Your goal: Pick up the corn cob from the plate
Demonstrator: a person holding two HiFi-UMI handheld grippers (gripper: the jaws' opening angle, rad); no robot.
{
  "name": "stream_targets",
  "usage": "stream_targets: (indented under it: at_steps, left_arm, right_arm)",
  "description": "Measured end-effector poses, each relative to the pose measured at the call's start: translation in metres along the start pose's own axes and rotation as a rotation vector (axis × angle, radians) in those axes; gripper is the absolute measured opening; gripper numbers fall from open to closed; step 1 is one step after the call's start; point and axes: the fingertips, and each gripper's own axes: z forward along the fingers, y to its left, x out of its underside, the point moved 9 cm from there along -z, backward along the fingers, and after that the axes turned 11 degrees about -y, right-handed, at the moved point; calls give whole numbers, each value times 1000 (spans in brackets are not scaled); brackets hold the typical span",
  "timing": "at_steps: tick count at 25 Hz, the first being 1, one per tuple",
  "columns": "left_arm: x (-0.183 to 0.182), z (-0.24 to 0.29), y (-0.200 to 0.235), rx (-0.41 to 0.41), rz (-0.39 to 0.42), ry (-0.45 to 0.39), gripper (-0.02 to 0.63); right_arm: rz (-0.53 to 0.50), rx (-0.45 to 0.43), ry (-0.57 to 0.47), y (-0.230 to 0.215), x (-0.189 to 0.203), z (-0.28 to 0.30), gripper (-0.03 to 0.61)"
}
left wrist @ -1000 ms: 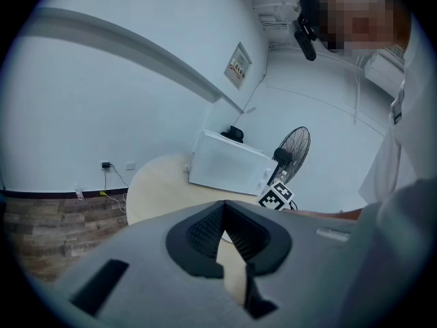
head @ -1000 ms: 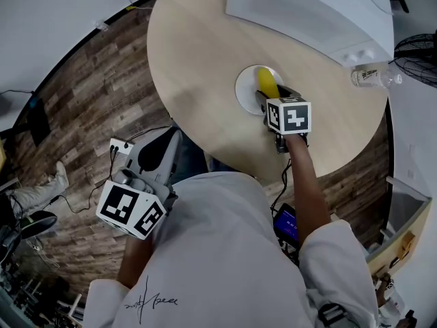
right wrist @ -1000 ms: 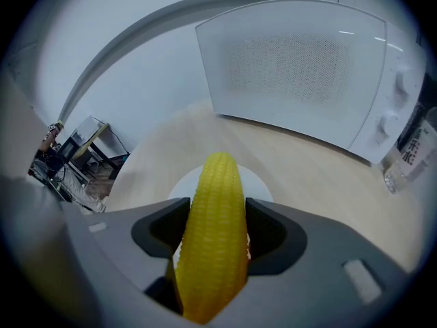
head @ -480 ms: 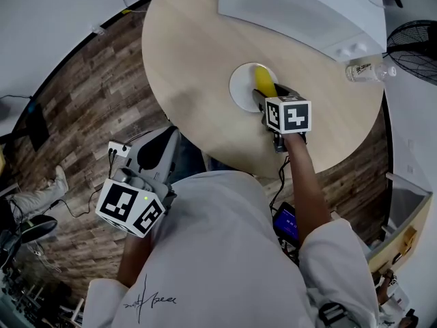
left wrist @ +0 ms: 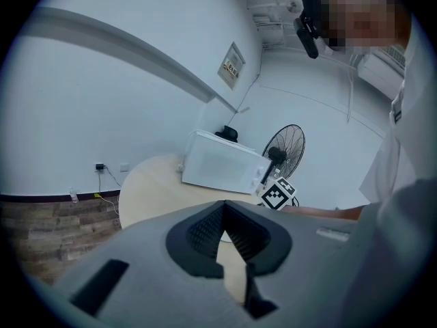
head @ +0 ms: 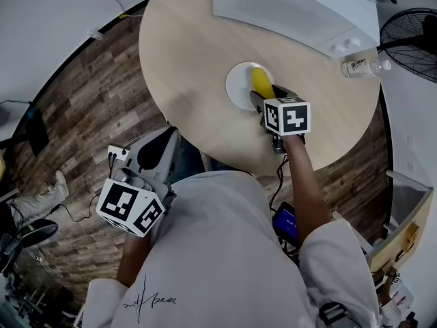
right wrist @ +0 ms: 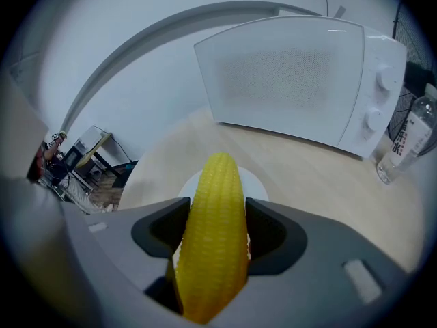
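A yellow corn cob fills the right gripper view, clamped between both jaws, its tip pointing forward over the white plate. In the head view the cob lies over the right side of the plate on the round wooden table, with my right gripper shut on its near end. My left gripper hangs low beside the person's body, off the table's near edge; in the left gripper view its jaws stand close together with nothing between them.
A white microwave stands at the back of the table. A plastic water bottle lies at the right edge, with a black fan beyond it. Cables and a power strip lie on the wooden floor.
The right gripper and corn have shifted slightly left and up in the head view with the plate; the view itself drifted. The left gripper has hardly moved.
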Motion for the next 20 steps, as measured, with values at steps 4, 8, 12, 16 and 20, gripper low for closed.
stream_targets:
  at_steps: [4, 8, 12, 16, 20]
  left_arm:
    - [0, -4, -1, 1, -1, -7, 2]
    - [0, -5, -3, 4, 11, -9, 2]
    - [1, -5, -7, 10, 10, -13, 2]
    - [0, -5, -9, 16, 12, -19, 2]
    - [1, -7, -13, 23, 19, -23, 2]
  right_arm:
    - [-1, 3, -7, 4, -1, -5, 268]
    - [15, -4, -15, 6, -1, -11, 268]
    - [41, -16, -34, 7, -3, -17, 268]
    - [51, -28, -52, 11, -4, -24, 268]
    - [60, -28, -65, 15, -3, -34, 268]
